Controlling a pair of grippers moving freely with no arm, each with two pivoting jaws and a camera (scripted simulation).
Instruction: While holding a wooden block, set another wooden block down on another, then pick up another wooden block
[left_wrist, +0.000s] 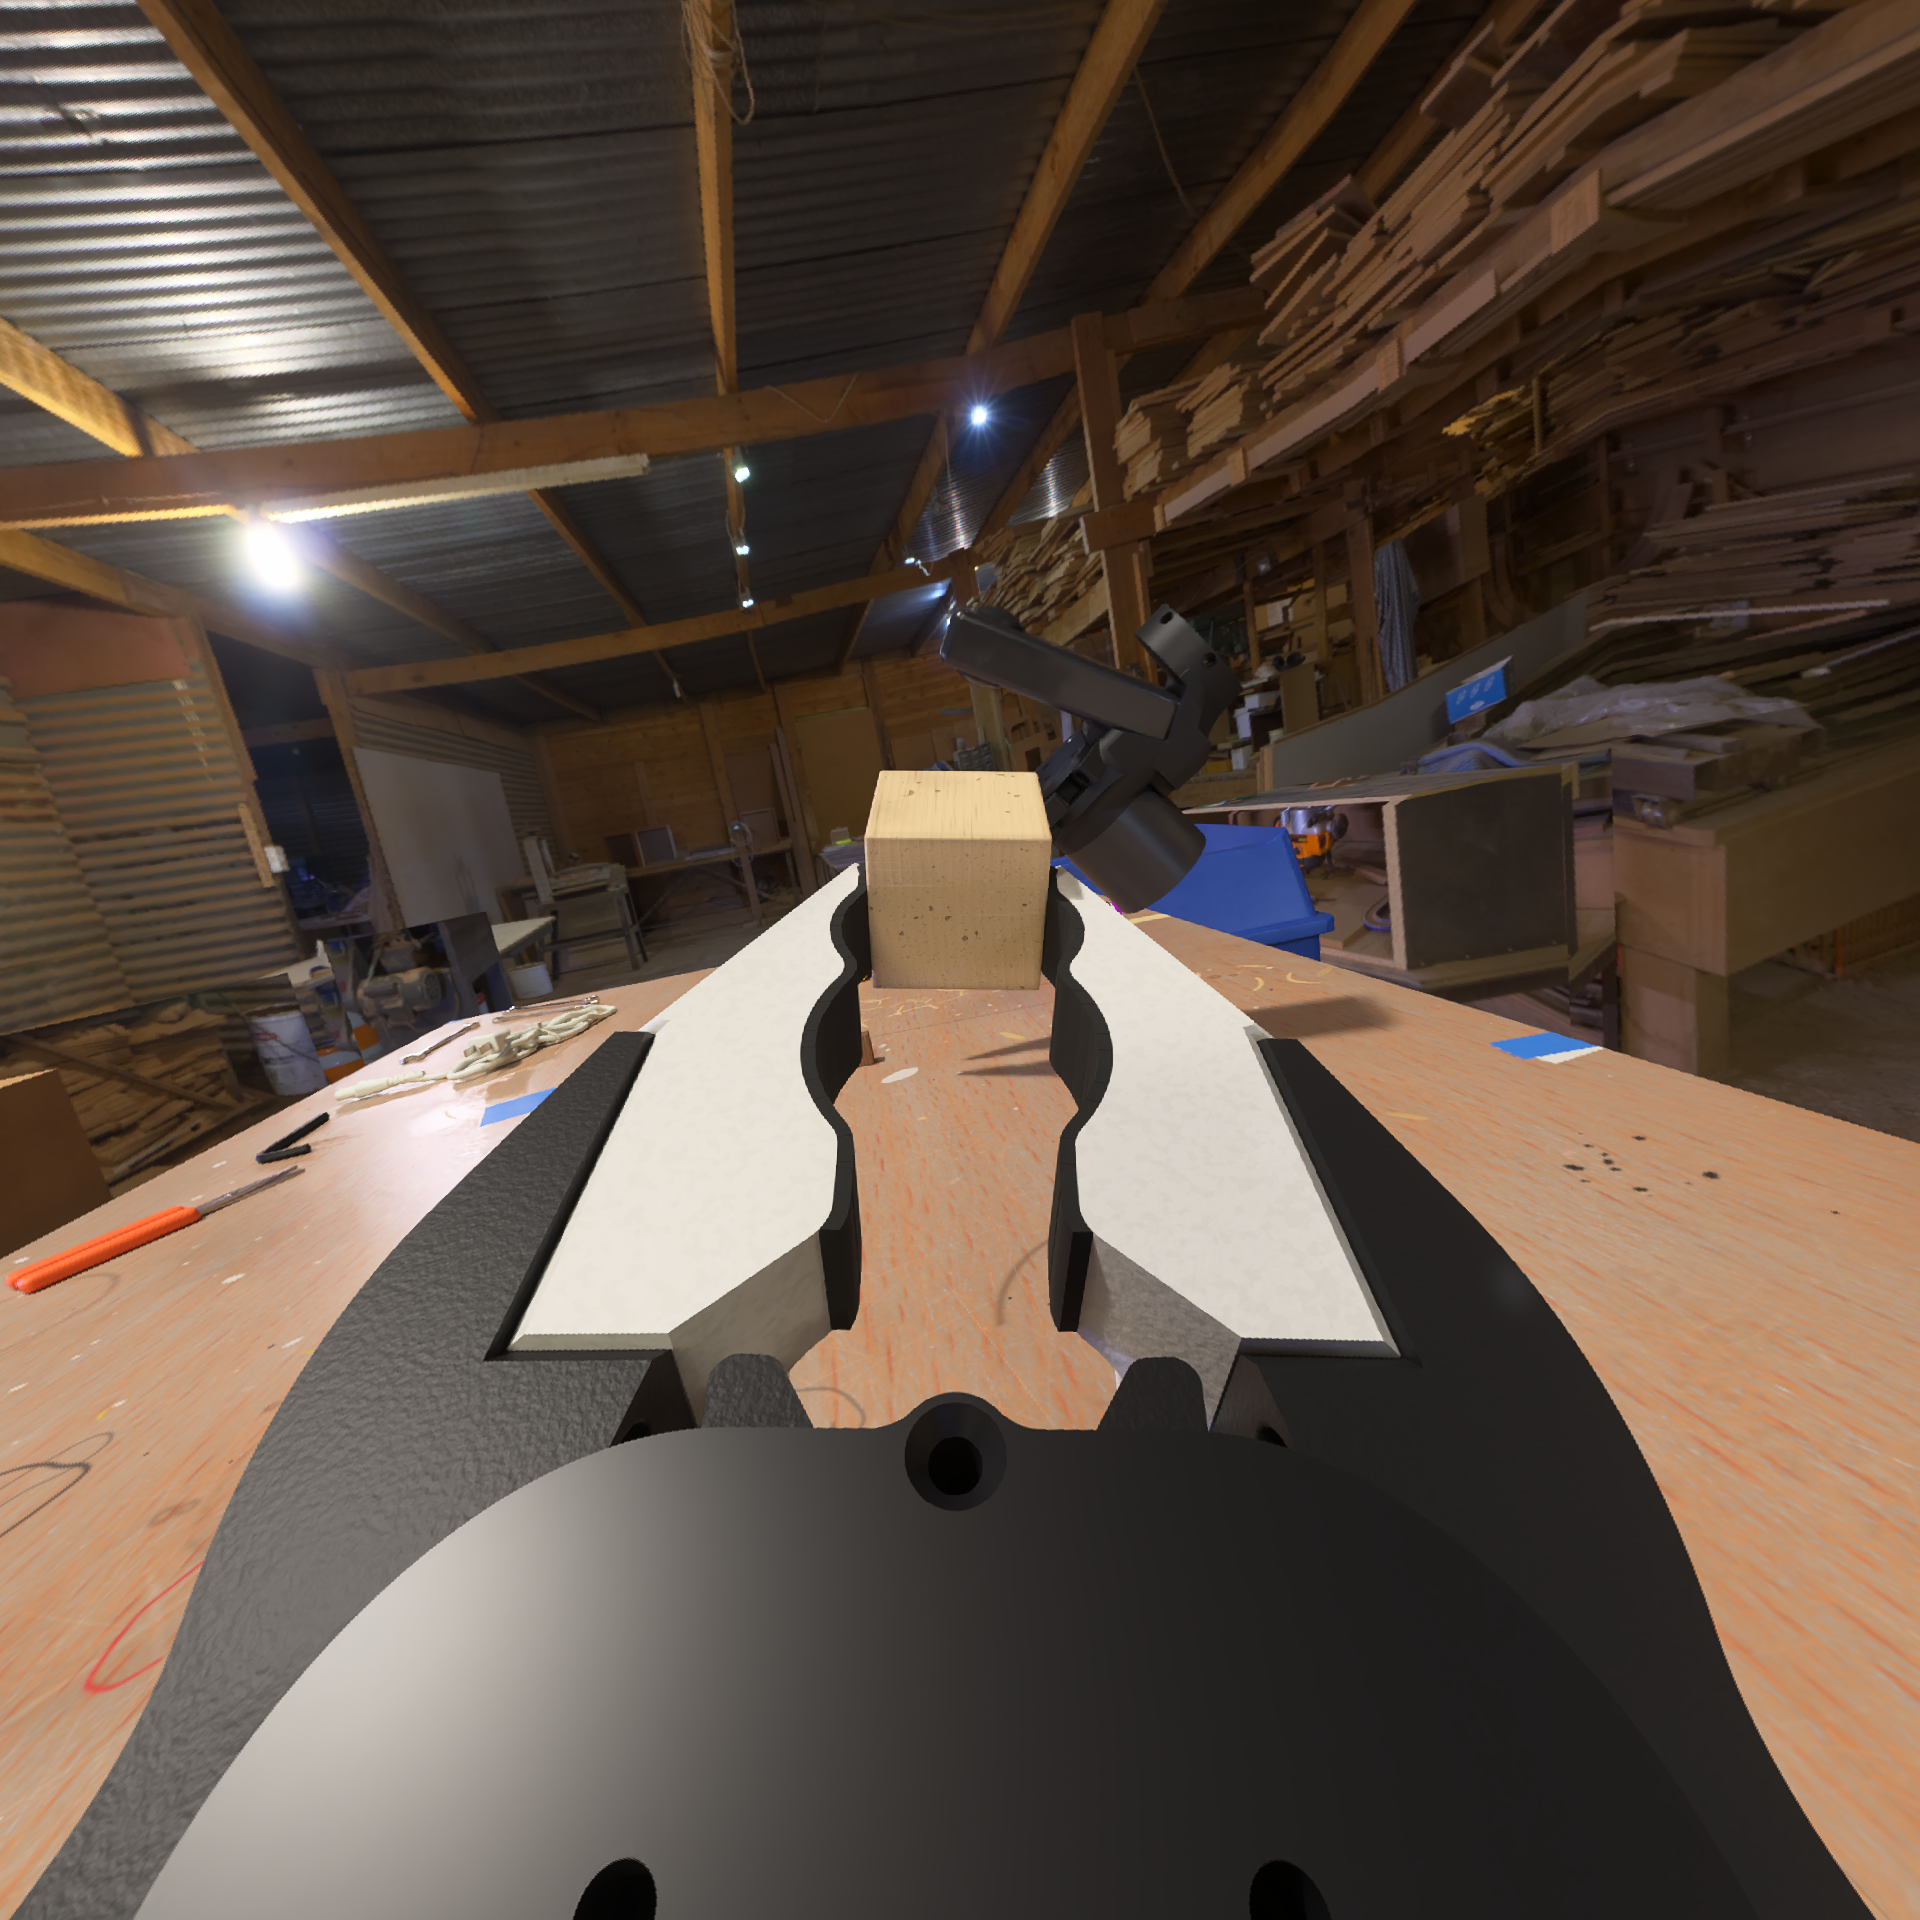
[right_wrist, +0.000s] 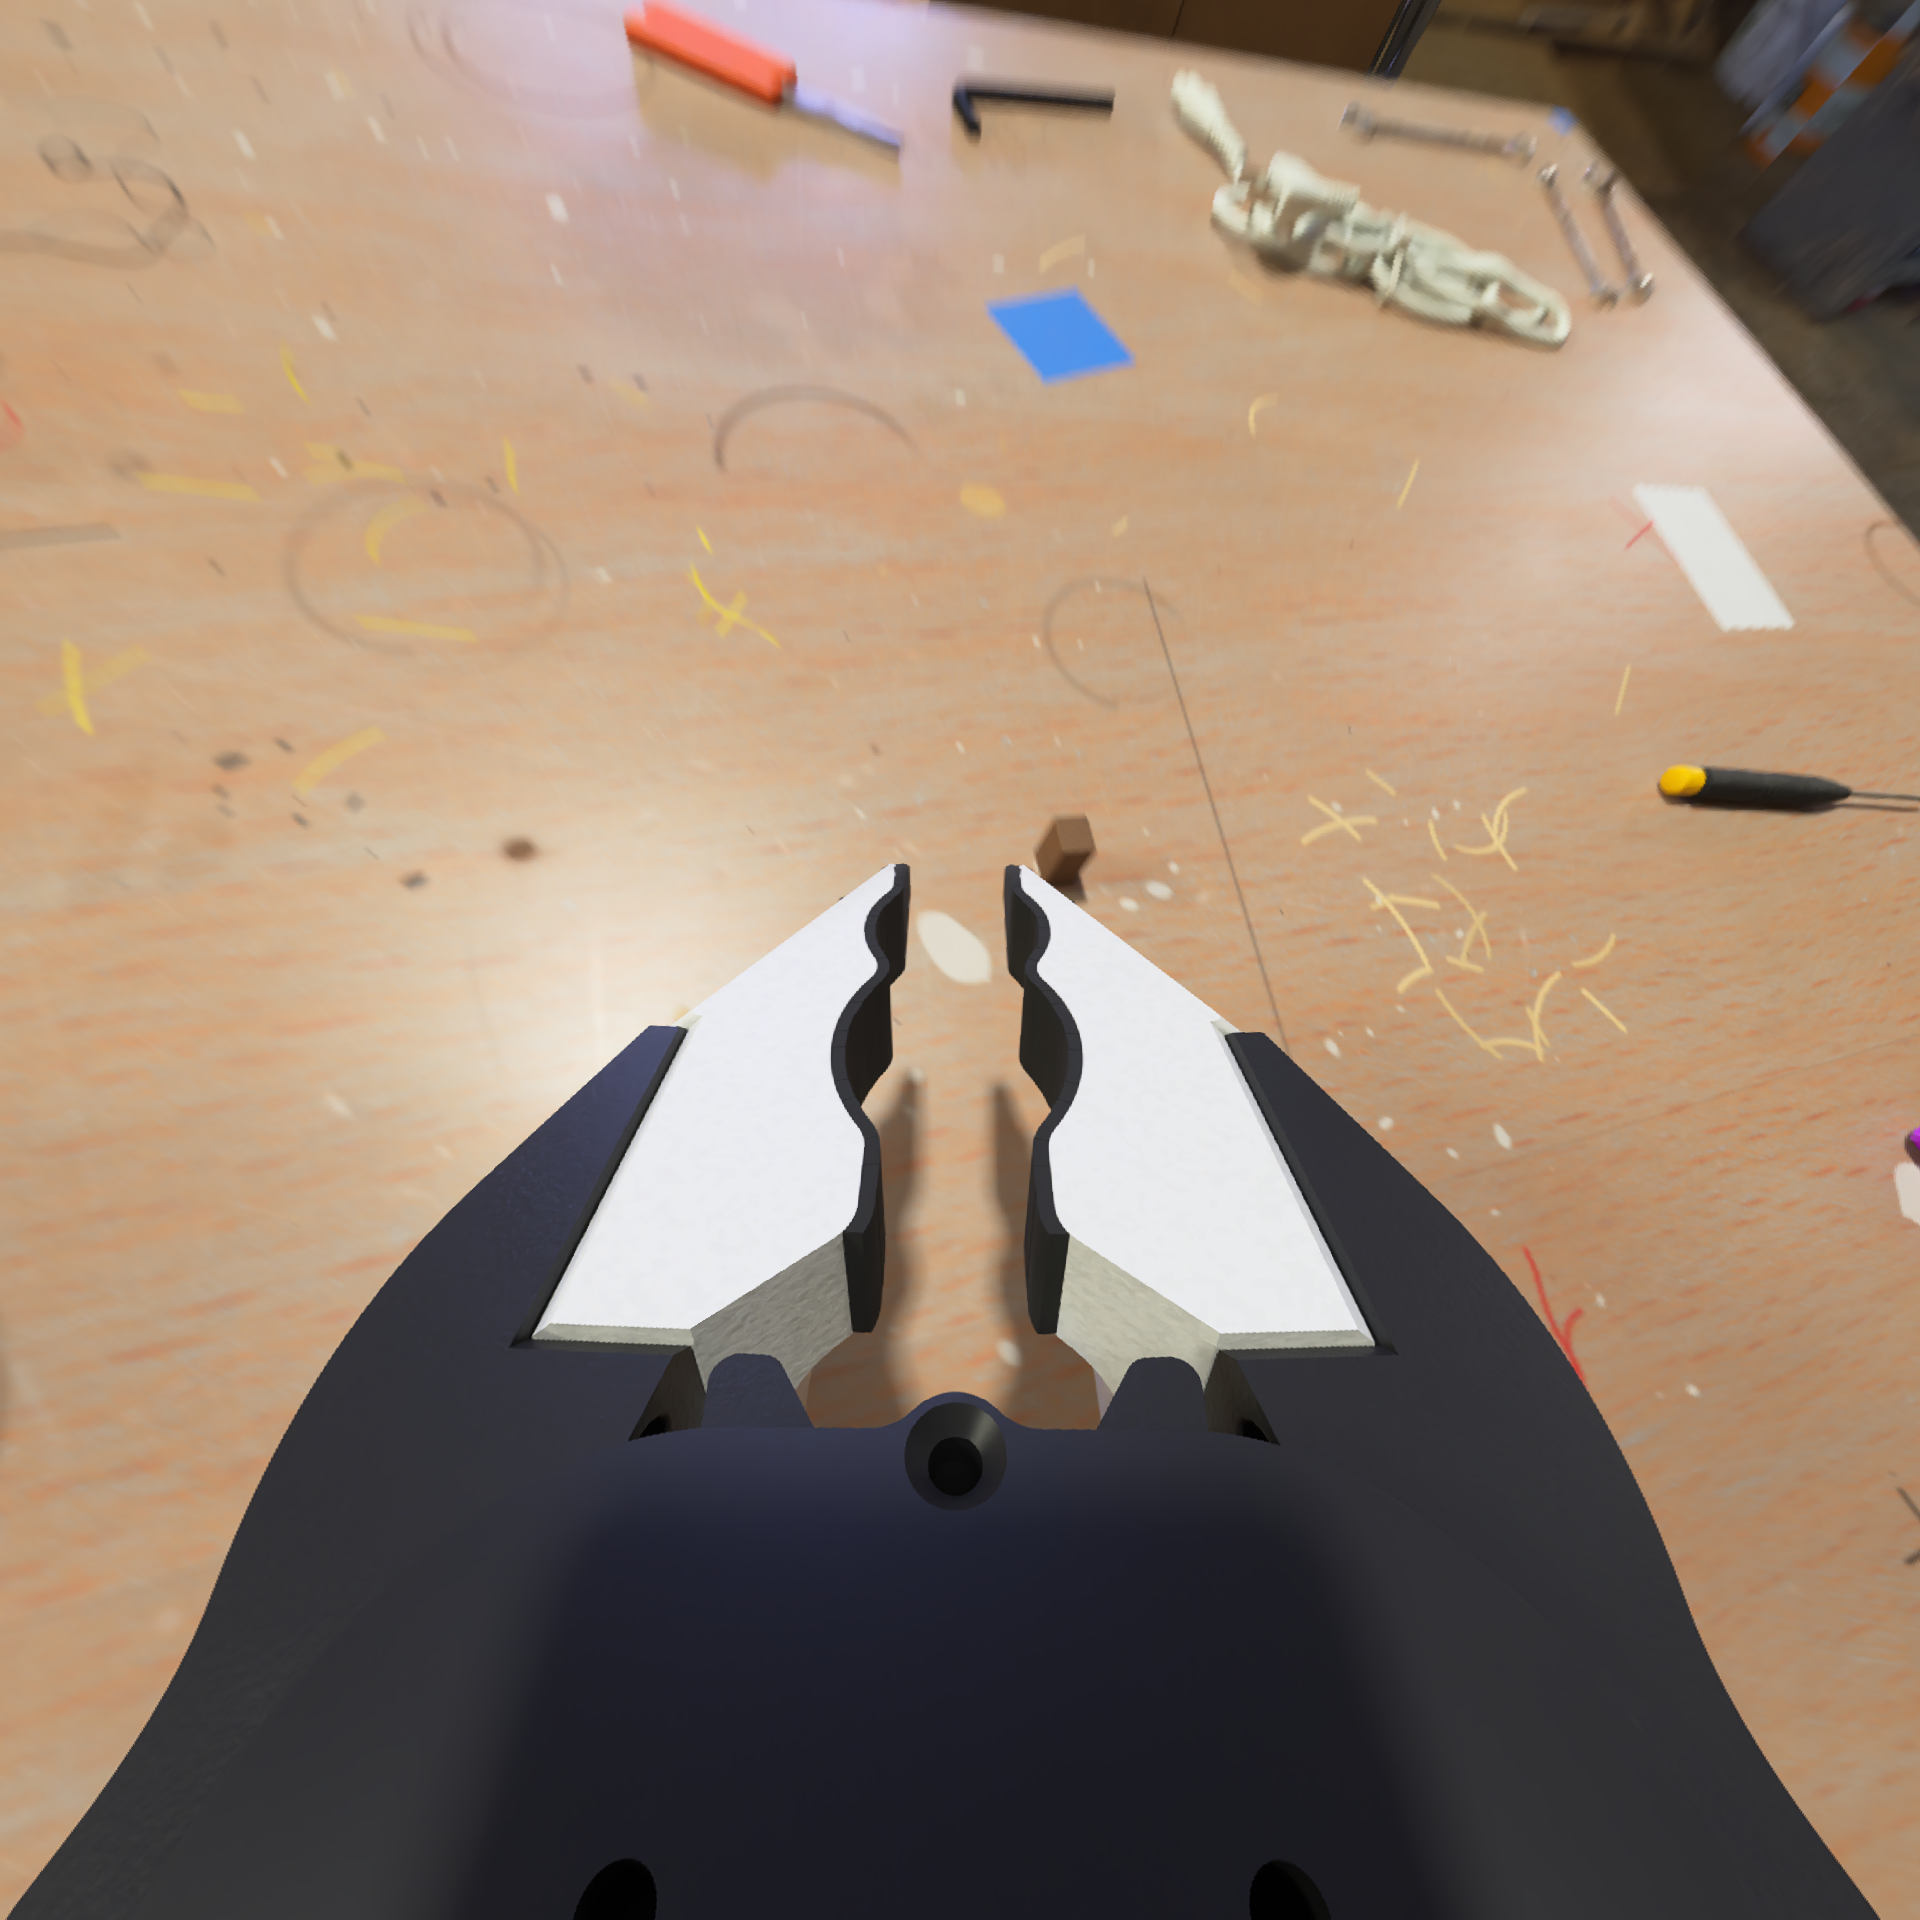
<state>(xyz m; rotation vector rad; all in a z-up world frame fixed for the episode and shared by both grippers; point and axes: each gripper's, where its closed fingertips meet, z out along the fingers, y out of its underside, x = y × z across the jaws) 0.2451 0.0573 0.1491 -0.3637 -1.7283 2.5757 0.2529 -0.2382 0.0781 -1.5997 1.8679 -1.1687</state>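
In the left wrist view the left gripper (left_wrist: 956, 914) pinches a pale wooden block (left_wrist: 956, 878) between its fingertips, clear of the tabletop (left_wrist: 1558, 1299), with the block standing square and its flat side faces pressed against the two pads. It looks like a light, rigid cube of unfinished wood: stiff, not fragile, with dry faces that should give decent friction, so opposite flat faces at mid-height are the natural place to hold it, and the present grip seems sound. Just behind it, at about two o'clock, the body of the other gripper hangs in the air. In the right wrist view the right gripper (right_wrist: 956, 883) is empty, its jaws parted only a little, tilted down over the tabletop. A small dark brown block (right_wrist: 1065, 847) lies just beyond its right fingertip, at about one o'clock, apart from it and outside the gap between the jaws. It is much smaller than the pale one and probably very light, so it could skid or tip if nudged; I judge it best taken by two opposite sides with the jaws centred over it. Farther off, around twelve o'clock, lie a blue patch (right_wrist: 1060, 332), an orange-handled tool (right_wrist: 717, 52) and a pale rope (right_wrist: 1371, 239).
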